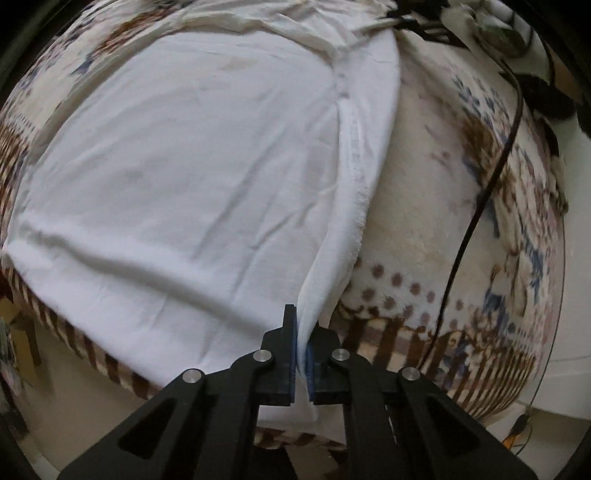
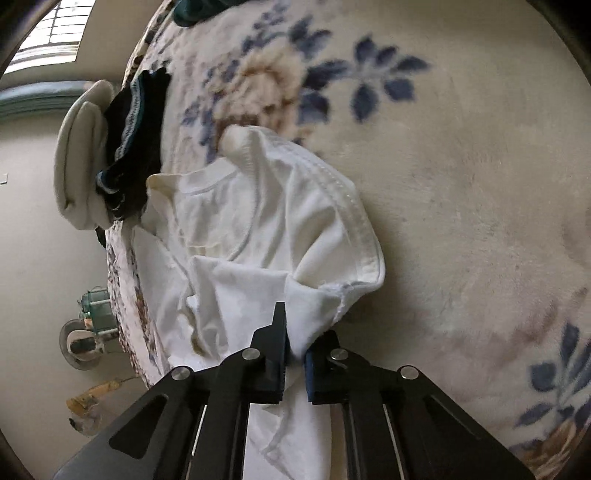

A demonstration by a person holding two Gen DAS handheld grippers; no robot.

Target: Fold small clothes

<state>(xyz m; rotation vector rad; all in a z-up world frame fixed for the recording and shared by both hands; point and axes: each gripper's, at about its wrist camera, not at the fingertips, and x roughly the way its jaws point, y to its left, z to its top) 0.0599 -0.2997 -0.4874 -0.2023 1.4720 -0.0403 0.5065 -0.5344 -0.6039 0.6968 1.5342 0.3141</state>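
- The left gripper [image 1: 302,360] has its black fingers [image 1: 286,354] drawn nearly together, blue pads pinching a gathered fold of a white shirt [image 1: 177,177] at its near edge.
- From that pinch the fabric rises in a ridge along the garment's right side, while the rest lies spread and lightly creased across a plush blanket [image 1: 424,192].
- The right gripper [image 2: 295,360] is likewise almost closed, its fingers [image 2: 275,354] clamped on the white shirt [image 2: 266,229] near a ribbed, stitched hem that curls over just beyond the tips.
- In the right wrist view the cloth is bunched and rumpled, with more of it trailing down between the gripper's arms.
- The blanket [image 2: 461,184] is cream, with blue and brown flowers, brown dots and a striped brown border; what lies beneath it cannot be made out.
- A thin black cable [image 1: 476,206] runs across the blanket to the right of the garment.
- At the blanket's far edge, a dark garment with a striped band [image 2: 136,147] lies against pale folded clothes [image 2: 77,162].
- A window [image 2: 51,33] lets in daylight at the upper left of the right wrist view; pale floor [image 2: 33,280] and some blurred objects show beyond the blanket's edge.
- No brand, label or legible writing can be read.
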